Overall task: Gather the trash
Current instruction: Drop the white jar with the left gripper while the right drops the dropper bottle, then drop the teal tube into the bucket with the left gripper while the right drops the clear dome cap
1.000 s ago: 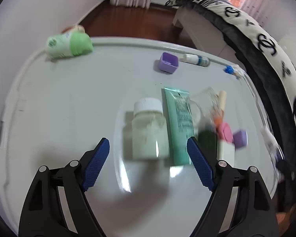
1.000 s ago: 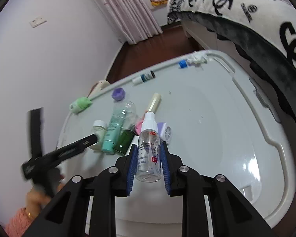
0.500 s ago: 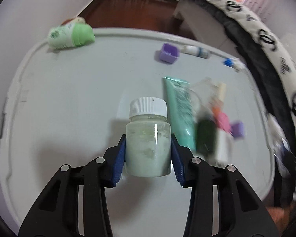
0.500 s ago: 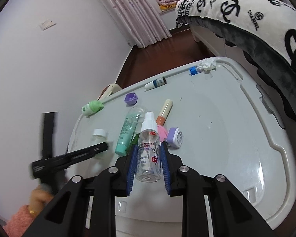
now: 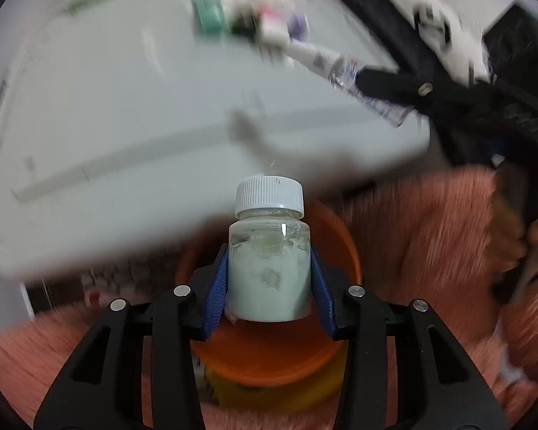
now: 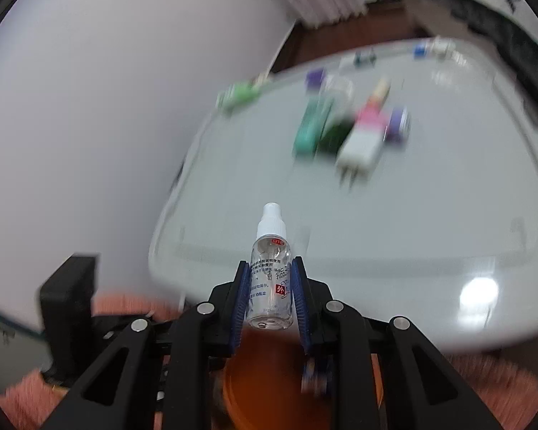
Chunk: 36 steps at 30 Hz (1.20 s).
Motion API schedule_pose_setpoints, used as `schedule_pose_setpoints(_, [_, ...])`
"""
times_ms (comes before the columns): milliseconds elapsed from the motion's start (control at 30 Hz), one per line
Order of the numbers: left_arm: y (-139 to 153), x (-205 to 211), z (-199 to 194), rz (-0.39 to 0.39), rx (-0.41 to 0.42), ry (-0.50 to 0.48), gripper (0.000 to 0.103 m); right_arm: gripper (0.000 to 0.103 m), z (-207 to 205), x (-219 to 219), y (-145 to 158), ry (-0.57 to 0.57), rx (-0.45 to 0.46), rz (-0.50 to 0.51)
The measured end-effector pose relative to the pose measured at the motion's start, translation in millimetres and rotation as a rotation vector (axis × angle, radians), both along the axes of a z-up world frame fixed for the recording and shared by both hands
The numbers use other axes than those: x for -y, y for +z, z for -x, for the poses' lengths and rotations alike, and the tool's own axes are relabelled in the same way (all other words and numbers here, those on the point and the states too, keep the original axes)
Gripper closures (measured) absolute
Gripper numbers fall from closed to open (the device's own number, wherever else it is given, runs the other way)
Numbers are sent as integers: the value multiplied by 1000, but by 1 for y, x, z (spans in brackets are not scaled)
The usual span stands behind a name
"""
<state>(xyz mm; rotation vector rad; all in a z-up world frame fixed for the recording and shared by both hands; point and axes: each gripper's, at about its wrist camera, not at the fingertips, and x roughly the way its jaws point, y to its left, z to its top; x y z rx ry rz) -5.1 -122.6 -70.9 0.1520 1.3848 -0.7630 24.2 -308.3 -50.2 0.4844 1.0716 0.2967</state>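
Note:
My left gripper (image 5: 269,286) is shut on a white-capped jar of pale green cream (image 5: 269,272) and holds it above an orange bin (image 5: 269,358) below the table's front edge. My right gripper (image 6: 270,294) is shut on a small clear spray bottle (image 6: 270,276) with a white nozzle, also above the orange bin (image 6: 269,376). The right gripper with its bottle (image 5: 366,86) shows at the upper right of the left wrist view. More trash stays on the white table (image 6: 376,215): a teal tube (image 6: 310,127), a dark green bottle (image 6: 335,136), a pink-and-white item (image 6: 364,136).
A green-capped bottle (image 6: 238,95) lies at the table's far left edge, purple caps (image 6: 398,125) and small tubes further back. Pink fuzzy sleeves (image 5: 430,243) surround the bin. A bed with a black-and-white cover (image 5: 412,10) stands right of the table.
My left gripper closed on the cream jar, lifted it off the table and carried it back over the orange bin. My right gripper drew back with the spray bottle over the bin.

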Motion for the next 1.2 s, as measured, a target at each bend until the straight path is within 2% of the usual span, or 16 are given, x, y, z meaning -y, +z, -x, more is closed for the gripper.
schedule_pose_setpoints(67, [-15, -1, 14, -28, -32, -24, 62, 79, 16, -11, -8, 38, -51, 8])
schedule_pose_setpoints(200, [-42, -1, 30, -88, -70, -41, 61, 77, 43, -27, -31, 70, -146, 95])
schedule_pose_setpoints(300, [-58, -4, 28, -166, -89, -15, 57, 41, 54, -35, -51, 73, -188, 209])
schedule_pose_setpoints(367, [-58, -9, 24, -164, -86, 14, 44, 43, 56, -35, -56, 55, -203, 215])
schedule_pose_setpoints(400, [-54, -13, 22, -136, -90, 30, 39, 43, 56, -33, -57, 44, -206, 207])
schedule_pose_setpoints(700, [-38, -26, 7, -67, -75, 129, 38, 43, 51, -23, -43, -5, -174, 198])
schedule_pose_setpoints(767, [-29, -21, 1, -62, -45, 140, 38, 43, 46, -20, -34, -16, -152, 193])
schedule_pose_setpoints(933, [12, -12, -35, -10, 91, 195, 26, 37, 23, -10, -6, -52, -69, 210])
schedule_pose_setpoints(967, [21, -10, -45, 6, 129, 212, 25, 36, 15, -8, 1, -61, -46, 215])
schedule_pose_setpoints(1100, [61, -10, -92, 36, 379, 308, 22, 34, -33, 0, 24, -115, 60, 248])
schedule_pose_setpoints(1200, [65, -21, -123, 47, 431, 395, 22, 34, -80, 6, 27, -145, 80, 255])
